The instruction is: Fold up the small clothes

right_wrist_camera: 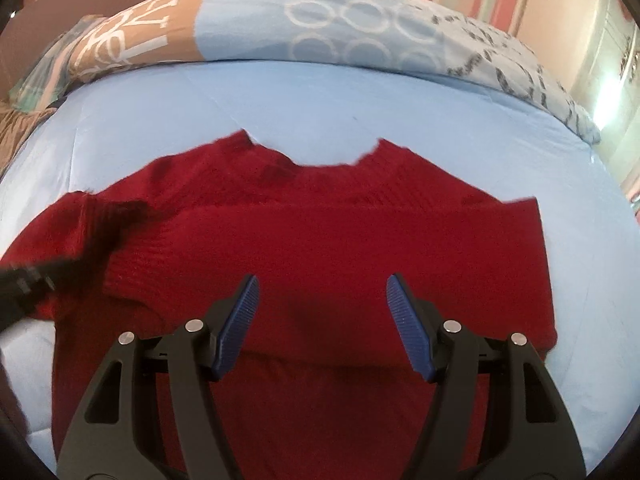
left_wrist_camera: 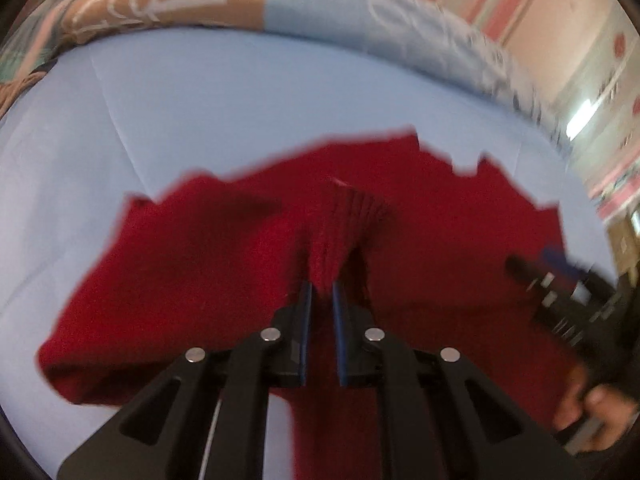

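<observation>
The left tool pinches a ribbed cuff of the red sweater, while the right tool hovers wide open and holding nothing above its body on the bed.

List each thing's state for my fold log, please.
Red sweater: spread on the bed, its left sleeve cuff lifted.
Left gripper: shut on the ribbed cuff.
Right gripper: open, fingers above the sweater.
Blue sheet: flat.
</observation>
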{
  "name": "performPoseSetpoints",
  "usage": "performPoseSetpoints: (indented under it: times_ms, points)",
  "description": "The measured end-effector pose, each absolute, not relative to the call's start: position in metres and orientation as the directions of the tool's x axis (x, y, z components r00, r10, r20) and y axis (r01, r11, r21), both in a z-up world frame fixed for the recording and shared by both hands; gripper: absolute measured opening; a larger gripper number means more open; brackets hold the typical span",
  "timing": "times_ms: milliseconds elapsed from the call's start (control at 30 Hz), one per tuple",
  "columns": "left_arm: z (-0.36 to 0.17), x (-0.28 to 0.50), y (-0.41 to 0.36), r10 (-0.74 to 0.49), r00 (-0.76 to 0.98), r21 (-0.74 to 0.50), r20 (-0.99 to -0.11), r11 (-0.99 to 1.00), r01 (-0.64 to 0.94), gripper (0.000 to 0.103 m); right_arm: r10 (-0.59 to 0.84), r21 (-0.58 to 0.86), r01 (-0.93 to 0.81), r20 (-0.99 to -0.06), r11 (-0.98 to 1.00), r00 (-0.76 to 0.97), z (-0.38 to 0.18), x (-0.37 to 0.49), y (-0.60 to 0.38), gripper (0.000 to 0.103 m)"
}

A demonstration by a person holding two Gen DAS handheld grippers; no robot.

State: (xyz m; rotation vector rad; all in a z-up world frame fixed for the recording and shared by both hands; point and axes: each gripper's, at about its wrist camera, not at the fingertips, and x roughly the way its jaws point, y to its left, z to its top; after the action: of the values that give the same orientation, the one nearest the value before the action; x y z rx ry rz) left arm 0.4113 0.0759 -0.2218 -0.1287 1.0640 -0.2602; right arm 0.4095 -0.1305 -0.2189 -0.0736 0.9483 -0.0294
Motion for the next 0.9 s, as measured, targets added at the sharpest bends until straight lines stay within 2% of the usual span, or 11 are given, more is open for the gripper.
performPoseSetpoints:
  times_ms: [100, 167, 233, 300, 433, 600, 667, 733, 800, 867, 900]
  points:
    - [-0.222, 0.400, 0.057, -0.230, 0.479, -0.156, -0.847, 0.969, 0.189, 0.012, -0.064, -0.076, 0.003, -0.816, 0.997, 0.574, -0.222, 0.402, -0.140, 0.067]
    - [-0.217, 0.393, 0.053, -0.251, 0.495, -0.161, -0.832, 0.963, 0.218, 0.014, -0.044, -0.045, 0.013, -0.822, 0.999, 0.567, -0.223, 0.399, -0.145, 0.067]
    - [-0.211, 0.388, 0.048, -0.277, 0.501, -0.162, -0.820, 0.952, 0.260, 0.026, 0.001, 0.005, 0.006, -0.824, 1.000, 0.567, -0.220, 0.397, -0.147, 0.067]
    - [-0.211, 0.378, 0.039, -0.232, 0.517, -0.089, -0.824, 0.954, 0.287, 0.036, 0.090, 0.095, -0.020, -0.818, 0.995, 0.568, -0.214, 0.397, -0.144, 0.068]
    - [-0.200, 0.358, 0.049, -0.171, 0.580, -0.010, -0.797, 0.963, 0.270, 0.037, 0.222, 0.201, -0.099, -0.812, 0.975, 0.540, -0.212, 0.405, -0.117, 0.068]
    - [-0.215, 0.362, 0.098, -0.052, 0.557, 0.028, -0.829, 0.991, 0.134, 0.038, 0.273, 0.187, -0.213, -0.809, 0.959, 0.520, -0.218, 0.420, -0.061, 0.067]
    - [-0.220, 0.364, 0.114, -0.014, 0.548, 0.042, -0.836, 0.995, 0.089, 0.038, 0.286, 0.192, -0.231, -0.816, 0.954, 0.502, -0.222, 0.428, -0.046, 0.062]
    - [-0.225, 0.364, 0.129, 0.014, 0.540, 0.046, -0.842, 0.998, 0.046, 0.038, 0.299, 0.206, -0.240, -0.828, 0.949, 0.473, -0.229, 0.435, -0.037, 0.039]
    - [-0.225, 0.366, 0.137, 0.001, 0.540, 0.018, -0.842, 0.999, 0.026, 0.040, 0.310, 0.211, -0.258, -0.839, 0.943, 0.447, -0.234, 0.437, -0.029, 0.024]
    - [-0.223, 0.362, 0.140, 0.014, 0.549, 0.028, -0.836, 0.999, 0.016, 0.040, 0.300, 0.181, -0.287, -0.840, 0.941, 0.451, -0.233, 0.434, -0.022, 0.018]
    - [-0.222, 0.360, 0.140, 0.022, 0.555, 0.035, -0.832, 0.999, 0.013, 0.040, 0.293, 0.167, -0.294, -0.835, 0.941, 0.465, -0.230, 0.433, -0.020, 0.010]
